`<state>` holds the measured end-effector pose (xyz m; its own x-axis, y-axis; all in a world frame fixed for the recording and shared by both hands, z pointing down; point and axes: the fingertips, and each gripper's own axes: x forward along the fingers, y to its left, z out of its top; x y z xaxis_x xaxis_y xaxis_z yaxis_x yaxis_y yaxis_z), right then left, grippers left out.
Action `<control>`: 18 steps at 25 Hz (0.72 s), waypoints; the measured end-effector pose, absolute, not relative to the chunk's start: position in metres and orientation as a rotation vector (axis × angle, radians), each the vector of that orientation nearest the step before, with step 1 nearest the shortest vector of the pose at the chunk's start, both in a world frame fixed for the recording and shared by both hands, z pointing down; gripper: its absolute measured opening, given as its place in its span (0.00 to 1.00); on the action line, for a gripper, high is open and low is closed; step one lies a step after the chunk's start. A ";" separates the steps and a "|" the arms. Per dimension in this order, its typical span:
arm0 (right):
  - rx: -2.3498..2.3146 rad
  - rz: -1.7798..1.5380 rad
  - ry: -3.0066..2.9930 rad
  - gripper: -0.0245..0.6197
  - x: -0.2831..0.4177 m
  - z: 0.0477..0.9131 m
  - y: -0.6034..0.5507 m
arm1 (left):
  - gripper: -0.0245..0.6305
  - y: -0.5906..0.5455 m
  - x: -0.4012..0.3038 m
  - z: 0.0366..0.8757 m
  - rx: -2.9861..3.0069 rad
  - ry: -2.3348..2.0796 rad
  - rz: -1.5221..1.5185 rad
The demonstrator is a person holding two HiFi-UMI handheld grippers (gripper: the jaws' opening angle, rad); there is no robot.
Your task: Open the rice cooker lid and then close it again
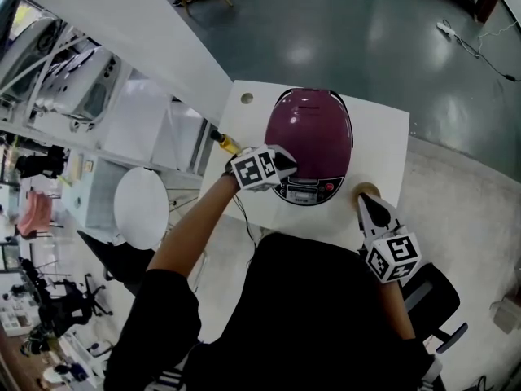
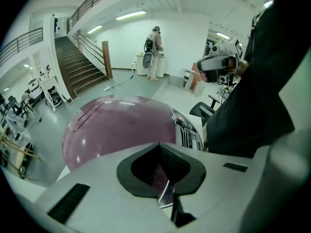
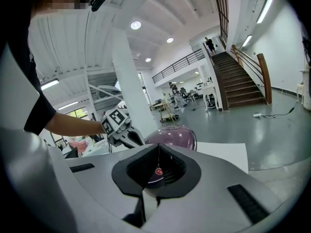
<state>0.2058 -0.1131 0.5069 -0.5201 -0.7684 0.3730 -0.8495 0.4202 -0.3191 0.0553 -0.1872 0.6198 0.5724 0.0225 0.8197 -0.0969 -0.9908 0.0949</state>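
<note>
The purple rice cooker [image 1: 311, 133] stands on the white table [image 1: 383, 137] with its lid down and its control panel [image 1: 305, 191] towards me. My left gripper [image 1: 286, 168] is shut with nothing between its jaws. Its tips are at the cooker's front left, just above the panel; contact with the lid cannot be made out. In the left gripper view the purple dome [image 2: 116, 127] fills the middle. My right gripper [image 1: 365, 200] is shut and empty, apart from the cooker, over the table's front right corner. From the right gripper view the cooker [image 3: 172, 136] and the left gripper [image 3: 119, 125] show ahead.
A yellow-handled tool [image 1: 224, 141] lies at the table's left edge and a round hole [image 1: 247, 98] sits at its far left corner. A white round stool [image 1: 141, 208] stands left of the table, a dark chair [image 1: 440, 300] at my right.
</note>
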 end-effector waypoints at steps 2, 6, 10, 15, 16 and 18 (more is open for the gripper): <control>1.433 0.719 -2.498 0.04 0.204 0.509 -0.115 | 0.04 -0.188 0.056 0.621 2.659 -0.070 1.414; 1.417 0.727 -2.494 0.04 0.199 0.515 -0.119 | 0.04 -0.189 0.056 0.622 2.630 -0.090 1.433; 1.399 0.713 -2.474 0.04 0.194 0.525 -0.123 | 0.04 -0.189 0.057 0.622 2.620 -0.092 1.414; 1.327 0.653 -2.414 0.04 0.184 0.555 -0.138 | 0.04 -0.188 0.056 0.622 2.606 -0.111 1.339; 1.312 0.644 -2.408 0.04 0.182 0.559 -0.143 | 0.04 -0.188 0.057 0.622 2.611 -0.114 1.326; 1.289 0.636 -2.401 0.04 0.177 0.565 -0.155 | 0.04 -0.189 0.057 0.621 2.622 -0.114 1.315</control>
<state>0.1773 -0.1550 0.5652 -0.5299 -0.6908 0.4919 -0.8437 0.4880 -0.2235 0.0572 -0.1887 0.6212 0.5999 0.0230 0.7998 -0.1601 -0.9759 0.1481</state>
